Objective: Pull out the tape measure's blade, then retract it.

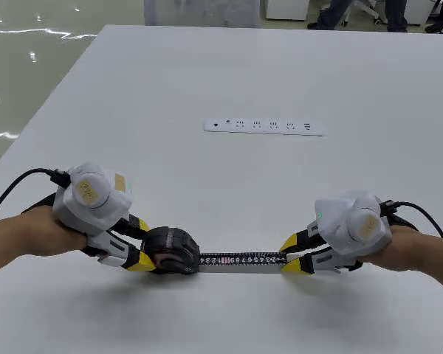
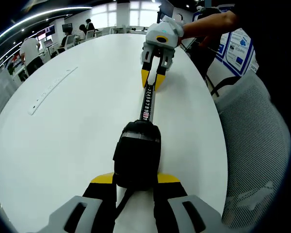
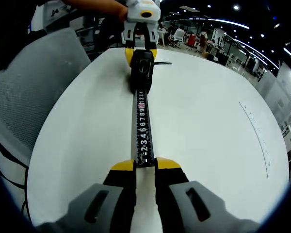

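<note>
Black tape measure [image 1: 170, 251] sits near the tabletop's [image 1: 229, 66] front edge, squeezed between the yellow-tipped jaws of the left gripper [image 1: 142, 243]. Its blade [image 1: 244, 259] is pulled out flat along that edge to the right gripper [image 1: 290, 254], whose jaws are pinched on the blade's end. The right gripper view lets you read the numbers on the blade. The head view shows a white power strip [image 1: 264, 126] nearer the middle of the tabletop. A grey mesh chair [image 2: 254, 141] stands by the edge in the left gripper view. Shiny floor [image 1: 29, 59] lies beyond the left edge.
</note>
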